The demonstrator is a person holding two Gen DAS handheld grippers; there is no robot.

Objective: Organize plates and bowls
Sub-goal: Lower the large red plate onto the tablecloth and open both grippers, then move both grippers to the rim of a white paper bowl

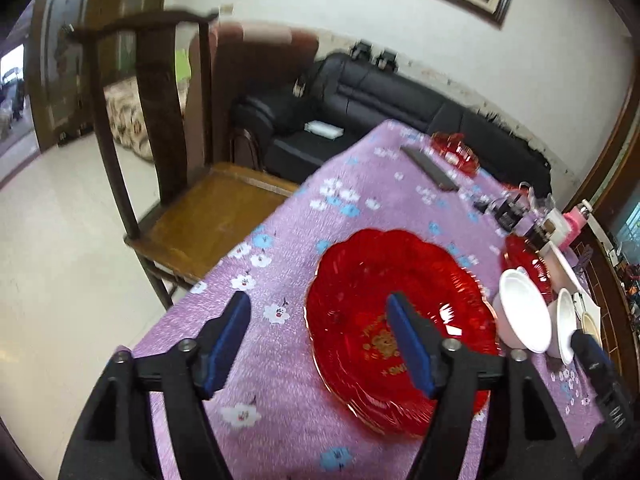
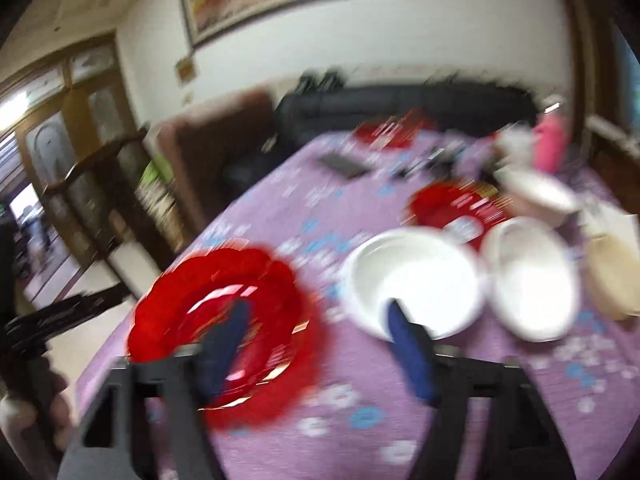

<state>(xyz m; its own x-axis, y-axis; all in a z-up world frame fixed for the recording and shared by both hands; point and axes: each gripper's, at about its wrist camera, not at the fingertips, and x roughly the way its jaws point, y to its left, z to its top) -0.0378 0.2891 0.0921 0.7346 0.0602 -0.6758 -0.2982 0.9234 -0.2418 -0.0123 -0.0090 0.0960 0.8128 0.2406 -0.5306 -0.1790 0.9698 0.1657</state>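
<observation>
The left gripper (image 1: pixel 320 344) and the right gripper (image 2: pixel 316 346) are seen with blue-padded jaws spread apart and nothing clasped between them. A stack of scalloped red translucent plates (image 1: pixel 396 320) is set on the purple flowered tablecloth (image 1: pixel 288 240), with two empty white round bowls (image 2: pixel 416 280) beside it. Farther back, another red plate (image 2: pixel 448 204) is laid, holding what cannot be made out.

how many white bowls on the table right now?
3 clear in the right wrist view: a white round bowl beside the red scalloped plates, a second right of it, a third behind. More may be hidden in the blur.
</observation>
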